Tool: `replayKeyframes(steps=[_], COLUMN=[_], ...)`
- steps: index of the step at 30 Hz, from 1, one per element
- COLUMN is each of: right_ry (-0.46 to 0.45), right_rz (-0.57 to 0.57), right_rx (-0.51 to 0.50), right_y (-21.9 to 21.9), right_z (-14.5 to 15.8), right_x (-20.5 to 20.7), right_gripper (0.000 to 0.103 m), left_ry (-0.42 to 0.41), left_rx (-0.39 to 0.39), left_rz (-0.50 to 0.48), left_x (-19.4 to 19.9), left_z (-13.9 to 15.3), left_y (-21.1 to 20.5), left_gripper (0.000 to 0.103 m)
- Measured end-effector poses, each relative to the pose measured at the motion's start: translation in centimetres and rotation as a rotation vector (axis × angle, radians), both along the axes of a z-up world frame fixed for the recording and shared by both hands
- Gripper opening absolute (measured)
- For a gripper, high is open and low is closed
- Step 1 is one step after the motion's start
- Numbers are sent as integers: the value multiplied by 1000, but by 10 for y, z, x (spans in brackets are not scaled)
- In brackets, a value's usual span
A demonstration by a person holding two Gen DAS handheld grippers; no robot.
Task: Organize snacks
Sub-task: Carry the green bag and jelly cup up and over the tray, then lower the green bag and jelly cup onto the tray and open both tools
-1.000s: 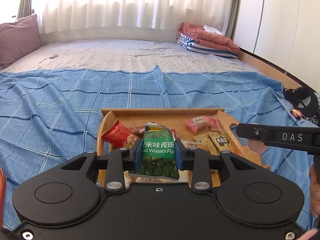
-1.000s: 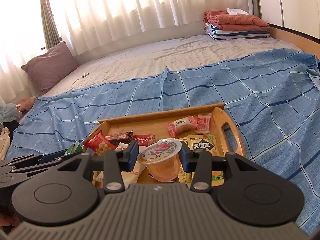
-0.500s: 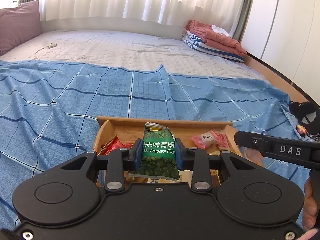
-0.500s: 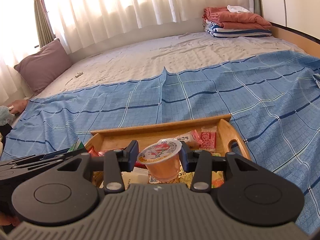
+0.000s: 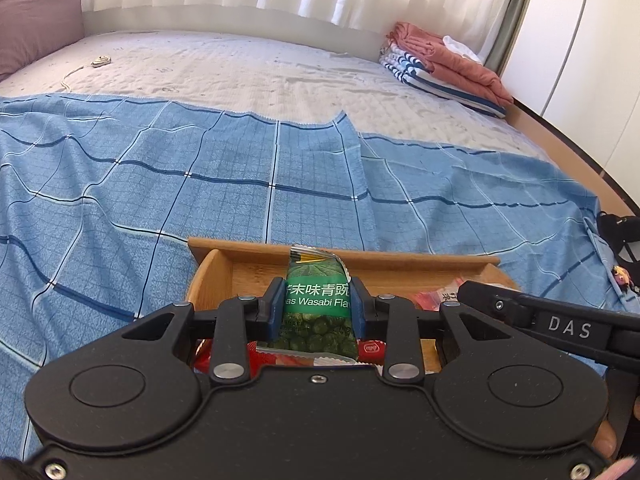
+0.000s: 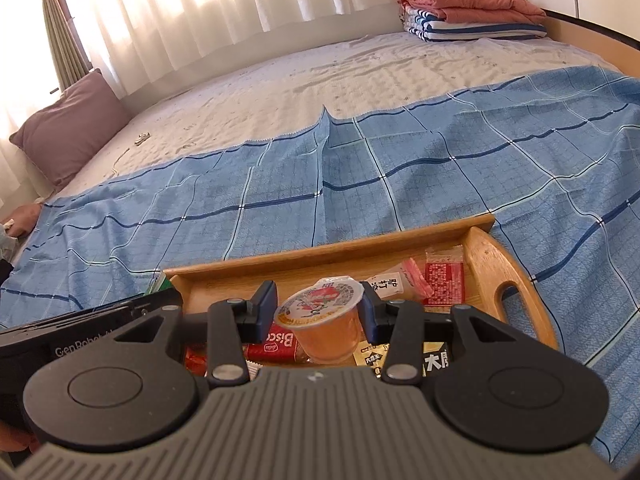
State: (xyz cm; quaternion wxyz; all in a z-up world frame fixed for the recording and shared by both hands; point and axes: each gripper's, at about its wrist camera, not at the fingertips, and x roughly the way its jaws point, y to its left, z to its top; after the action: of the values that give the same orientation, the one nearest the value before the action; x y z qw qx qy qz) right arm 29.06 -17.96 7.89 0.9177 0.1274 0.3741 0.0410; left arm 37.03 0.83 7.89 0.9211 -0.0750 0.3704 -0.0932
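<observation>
My left gripper (image 5: pixel 316 306) is shut on a green wasabi pea packet (image 5: pixel 318 300), held upright above the near part of the wooden tray (image 5: pixel 344 254). My right gripper (image 6: pixel 318 312) is shut on an orange jelly cup (image 6: pixel 326 326) with a printed foil lid, held above the same tray (image 6: pixel 504 264). In the tray lie a red biscuit packet (image 6: pixel 276 346), pink and red sachets (image 6: pixel 444 282) and a yellow-black packet (image 6: pixel 436 358). The right gripper's black body shows at the right of the left wrist view (image 5: pixel 560 322); the left gripper's body shows at the left of the right wrist view (image 6: pixel 92 328).
The tray rests on a blue checked cloth (image 5: pixel 160 184) spread over a bed. A mauve pillow (image 6: pixel 68 124) lies at the far left. Folded blankets (image 5: pixel 444 68) are stacked at the far right by a white wardrobe. A black object (image 5: pixel 620 228) lies at the bed's right edge.
Both grippers have risen and tilted up while still holding their snacks; the tray now sits lower in both views and less of its contents shows.
</observation>
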Motion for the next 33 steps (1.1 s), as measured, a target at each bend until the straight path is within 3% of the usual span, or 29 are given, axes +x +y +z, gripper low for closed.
replayKeyframes(steps=[12,33], right_ry=[45,75], right_rz=[-3,16], right_rx=[5,6], right_y=[2,11], right_z=[-30,-54], right_x=[23,32], right_gripper=[47,47], left_ry=[45,71], left_rx=[23,74], left_rz=[30,28], left_x=[33,42], left_z=[-31,-53], left_y=[-5,-12], left_gripper=[31,31])
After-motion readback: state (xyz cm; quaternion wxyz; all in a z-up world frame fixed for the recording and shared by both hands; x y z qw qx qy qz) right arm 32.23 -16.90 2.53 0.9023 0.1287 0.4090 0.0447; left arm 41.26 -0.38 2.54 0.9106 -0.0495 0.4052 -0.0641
